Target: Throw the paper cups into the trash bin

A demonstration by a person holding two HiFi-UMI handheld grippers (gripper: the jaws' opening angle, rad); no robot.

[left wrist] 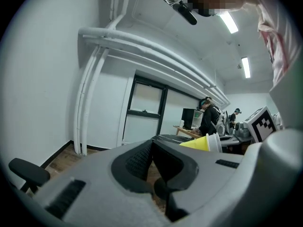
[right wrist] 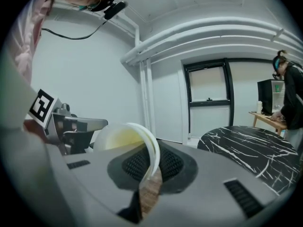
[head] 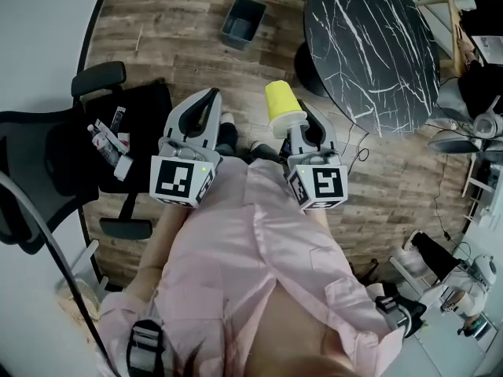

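A yellow paper cup (head: 283,105) is tipped on its side, base pointing away from me, and my right gripper (head: 298,122) is shut on its white rim. In the right gripper view the rim of the cup (right wrist: 124,137) is pinched flat between the dark pads (right wrist: 172,164). My left gripper (head: 211,97) hangs beside it to the left, shut, nothing between its fingertips (left wrist: 152,143). The cup (left wrist: 201,143) also shows at the right of the left gripper view. A dark grey trash bin (head: 242,20) stands open on the wooden floor, well ahead of both grippers.
A round black marble table (head: 369,45) stands to the right of the bin. A black office chair (head: 47,148) with small items (head: 110,141) on its seat stands at the left. Cables (head: 360,152) lie by the table's foot. People (left wrist: 209,118) work at desks beyond.
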